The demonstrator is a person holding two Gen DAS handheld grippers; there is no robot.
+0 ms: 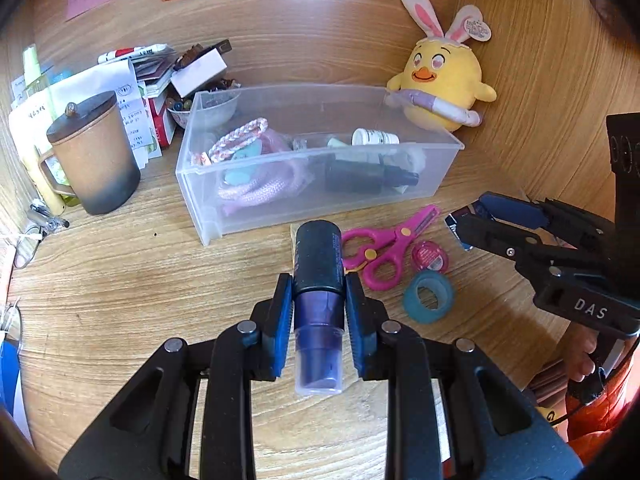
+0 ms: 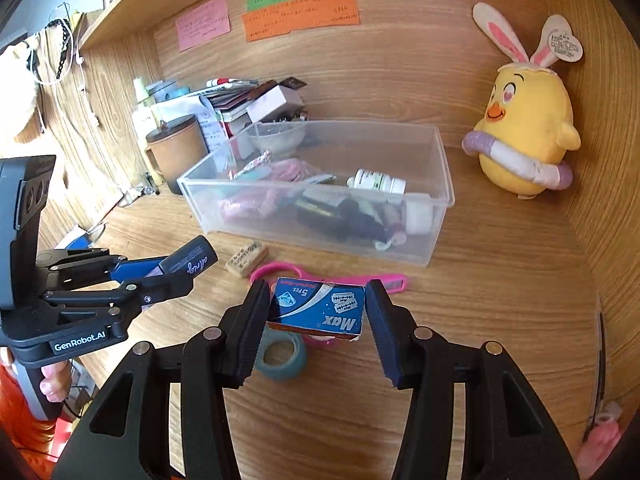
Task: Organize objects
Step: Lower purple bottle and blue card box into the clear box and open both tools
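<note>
My left gripper is shut on a dark purple bottle with a black cap, held above the wooden desk in front of a clear plastic bin. My right gripper is shut on a blue "Max" razor blade box, held above the desk near the bin. The bin holds pink cord, a white bottle and a dark bottle. Pink scissors, a teal tape roll and a pink tape roll lie on the desk in front of it.
A brown lidded mug and a pile of papers and boxes stand at the left. A yellow plush chick sits in the back right corner. A small wooden stamp lies by the scissors. Wooden walls close in behind and at the right.
</note>
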